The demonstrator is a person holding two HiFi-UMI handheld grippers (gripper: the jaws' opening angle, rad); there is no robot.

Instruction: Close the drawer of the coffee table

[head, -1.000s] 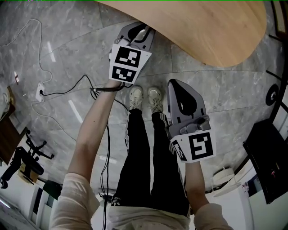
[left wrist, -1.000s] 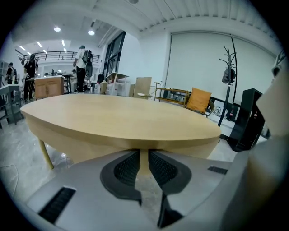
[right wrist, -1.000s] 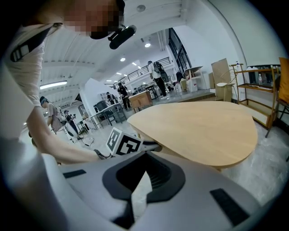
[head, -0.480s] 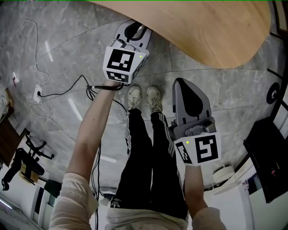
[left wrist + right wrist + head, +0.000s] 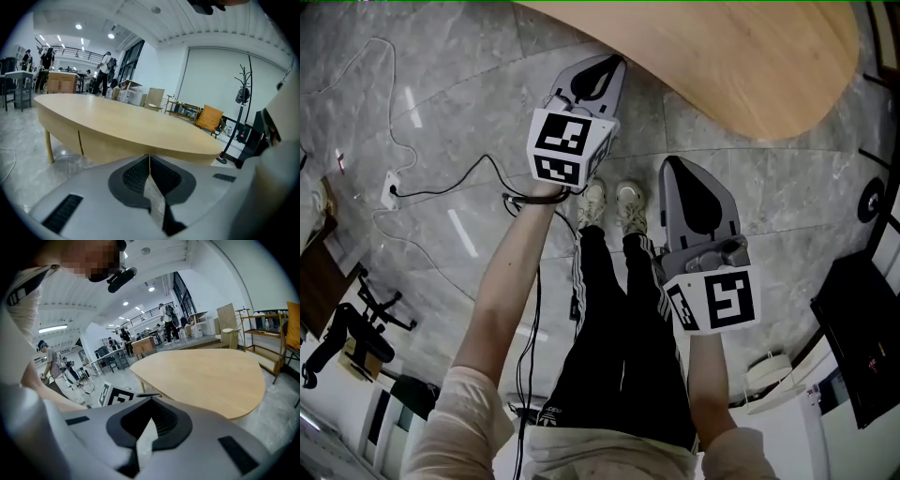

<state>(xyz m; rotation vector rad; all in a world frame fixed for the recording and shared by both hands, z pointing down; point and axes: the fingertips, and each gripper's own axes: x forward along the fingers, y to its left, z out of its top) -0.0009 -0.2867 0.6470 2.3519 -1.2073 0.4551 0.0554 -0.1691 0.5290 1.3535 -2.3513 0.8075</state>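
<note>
The coffee table (image 5: 741, 56) has a light wood oval top and fills the upper right of the head view. In the left gripper view its top (image 5: 122, 124) stands just ahead, with a plain wooden apron (image 5: 98, 150) under it. No drawer stands out from the table in any view. My left gripper (image 5: 612, 64) points at the table's near edge; its jaws have just closed and meet with nothing between them (image 5: 149, 158). My right gripper (image 5: 671, 164) hangs lower and to the right, away from the table, shut and empty (image 5: 151, 398).
Grey marble floor lies all round. Black cables and a white power strip (image 5: 391, 190) are at the left, and the person's shoes (image 5: 614, 202) stand between the grippers. A dark case (image 5: 862, 328) sits at the right. A coat stand (image 5: 243, 93) and distant people are behind the table.
The left gripper has shifted a little toward the table's edge and rolled, so its marker cube shows a different face. The right gripper has stayed where it was.
</note>
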